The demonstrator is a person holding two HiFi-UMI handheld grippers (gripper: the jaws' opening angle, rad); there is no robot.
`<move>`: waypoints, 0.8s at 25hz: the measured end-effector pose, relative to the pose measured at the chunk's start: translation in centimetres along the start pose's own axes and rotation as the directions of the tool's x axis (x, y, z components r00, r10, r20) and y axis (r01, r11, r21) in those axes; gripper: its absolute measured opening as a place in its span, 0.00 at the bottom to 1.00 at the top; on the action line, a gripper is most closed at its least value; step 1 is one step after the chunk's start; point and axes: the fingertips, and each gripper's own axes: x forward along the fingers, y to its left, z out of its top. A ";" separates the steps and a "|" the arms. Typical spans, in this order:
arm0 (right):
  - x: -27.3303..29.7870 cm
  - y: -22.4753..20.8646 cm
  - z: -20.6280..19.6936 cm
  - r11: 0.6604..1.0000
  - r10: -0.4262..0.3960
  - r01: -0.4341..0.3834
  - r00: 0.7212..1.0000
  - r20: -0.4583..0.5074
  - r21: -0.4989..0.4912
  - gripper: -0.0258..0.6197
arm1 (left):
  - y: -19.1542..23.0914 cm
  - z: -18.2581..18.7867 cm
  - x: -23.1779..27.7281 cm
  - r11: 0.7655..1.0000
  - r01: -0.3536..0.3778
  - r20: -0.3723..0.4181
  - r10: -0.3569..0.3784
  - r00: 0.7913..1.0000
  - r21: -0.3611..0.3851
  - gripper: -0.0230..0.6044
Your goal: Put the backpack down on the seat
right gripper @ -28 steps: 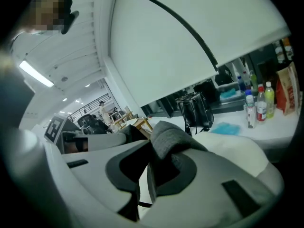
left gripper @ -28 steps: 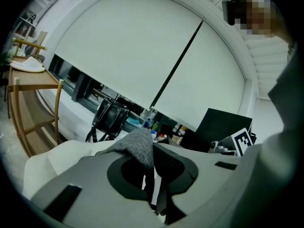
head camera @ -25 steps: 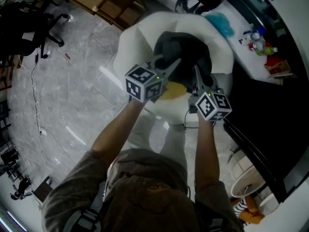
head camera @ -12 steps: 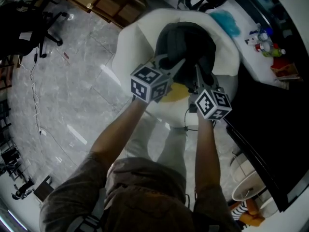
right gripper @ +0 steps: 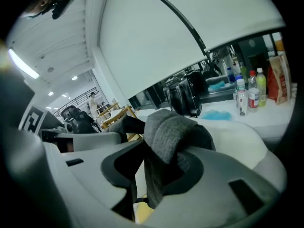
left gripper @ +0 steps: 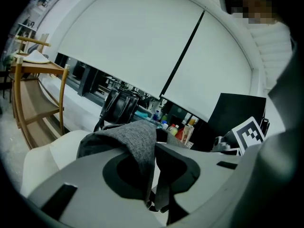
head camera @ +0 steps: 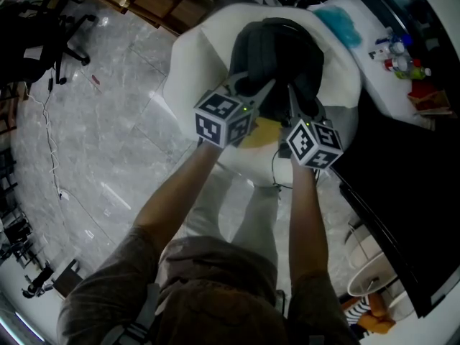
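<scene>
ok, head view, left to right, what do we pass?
office chair → left hand-held gripper → right hand-held gripper → bottles. Both sets of jaws have just been opening, a backpack strap between each. The seat spans the middle, so left out.

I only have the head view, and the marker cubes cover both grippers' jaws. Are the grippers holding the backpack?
Observer: The left gripper has a fold of the dark grey fabric backpack pinched in its narrow gap, though its jaws have just been opening.
Operator: And the right one?
Observer: The right gripper has a thick grey fold between its jaws. They have just been opening, and I cannot tell whether the pads press on it.
Operator: What is beyond the seat?
Observer: Past the white rounded seat, a black handbag stands under a white roller blind.
</scene>
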 end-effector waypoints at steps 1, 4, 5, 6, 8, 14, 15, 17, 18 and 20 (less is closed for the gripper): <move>-0.1 -0.2 -0.2 1.000 -0.010 0.010 1.000 -0.007 0.002 0.24 | 0.1 -0.1 -0.1 1.000 -0.013 -0.002 0.013 1.000 0.003 0.16; -0.4 -0.9 -1.0 0.999 -0.043 0.043 0.999 -0.031 0.009 0.31 | 0.5 -0.5 -0.3 0.999 -0.053 -0.025 0.053 0.998 0.012 0.30; -0.6 -1.3 -1.3 0.998 -0.057 0.057 0.998 -0.038 0.008 0.34 | 0.6 -0.7 -0.3 0.998 -0.062 -0.036 0.063 0.997 0.009 0.38; -0.8 -1.6 -1.5 0.997 -0.073 0.073 0.996 -0.044 0.007 0.37 | 0.7 -1.0 -0.3 0.998 -0.070 -0.045 0.071 0.996 0.004 0.42; -1.2 -2.2 -1.9 0.994 -0.111 0.111 0.993 -0.049 0.005 0.43 | 0.9 -1.7 -0.4 0.996 -0.087 -0.060 0.086 0.994 -0.007 0.49; -2.5 -3.2 -3.4 0.985 -0.172 0.174 0.983 -0.070 0.022 0.54 | 1.4 -3.5 -1.0 0.988 -0.152 -0.105 0.151 0.983 -0.001 0.65; -2.7 -3.2 -3.5 0.984 -0.173 0.175 0.982 -0.071 0.022 0.54 | 1.4 -3.6 -1.3 0.986 -0.167 -0.106 0.166 0.980 0.003 0.66; -3.1 -3.0 -3.7 0.984 -0.175 0.177 0.982 -0.070 0.027 0.54 | 1.7 -3.7 -1.9 0.980 -0.200 -0.096 0.199 0.975 0.007 0.67; -3.3 -3.0 -3.8 0.984 -0.175 0.177 0.982 -0.068 0.032 0.54 | 1.9 -3.8 -2.2 0.977 -0.214 -0.090 0.213 0.973 0.003 0.67; -3.7 -2.7 -3.8 0.984 -0.171 0.174 0.983 -0.066 0.039 0.54 | 1.9 -3.7 -2.7 0.973 -0.230 -0.081 0.229 0.970 -0.008 0.67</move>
